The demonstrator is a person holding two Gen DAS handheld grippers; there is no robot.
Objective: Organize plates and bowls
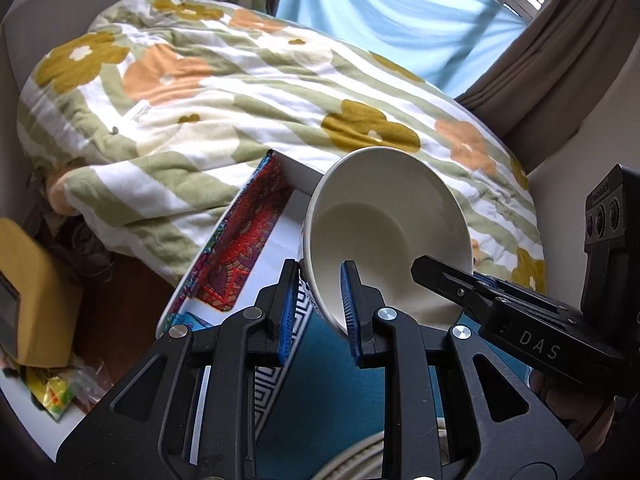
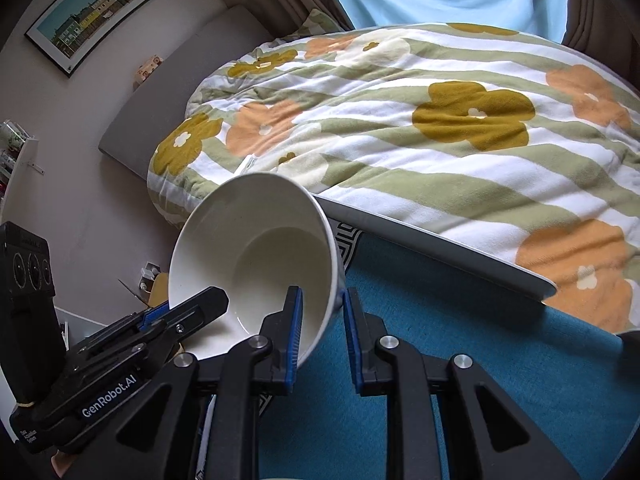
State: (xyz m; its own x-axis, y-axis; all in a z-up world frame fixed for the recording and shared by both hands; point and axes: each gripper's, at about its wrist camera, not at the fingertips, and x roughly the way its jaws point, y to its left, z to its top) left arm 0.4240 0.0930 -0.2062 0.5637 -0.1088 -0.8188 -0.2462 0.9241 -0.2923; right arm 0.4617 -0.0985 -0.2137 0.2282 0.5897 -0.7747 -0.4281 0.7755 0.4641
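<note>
A white bowl (image 1: 384,216) with a patterned outside hangs tilted above the teal mat (image 1: 320,380), held from both sides. In the left wrist view my left gripper (image 1: 320,304) is shut on the bowl's near wall, one blue pad outside and one inside. My right gripper (image 1: 440,280) reaches in from the right and clamps the opposite rim. In the right wrist view the same bowl (image 2: 256,240) has its rim pinched in my right gripper (image 2: 322,328), while my left gripper (image 2: 200,304) holds its left edge. A cream plate rim (image 1: 360,456) shows below.
A bed with a floral striped quilt (image 1: 240,92) fills the space behind the white table edge (image 2: 440,240). A colourful patterned box (image 1: 244,240) lies on the table at left. Yellow items (image 1: 28,288) sit at far left. A framed picture (image 2: 100,8) hangs on the wall.
</note>
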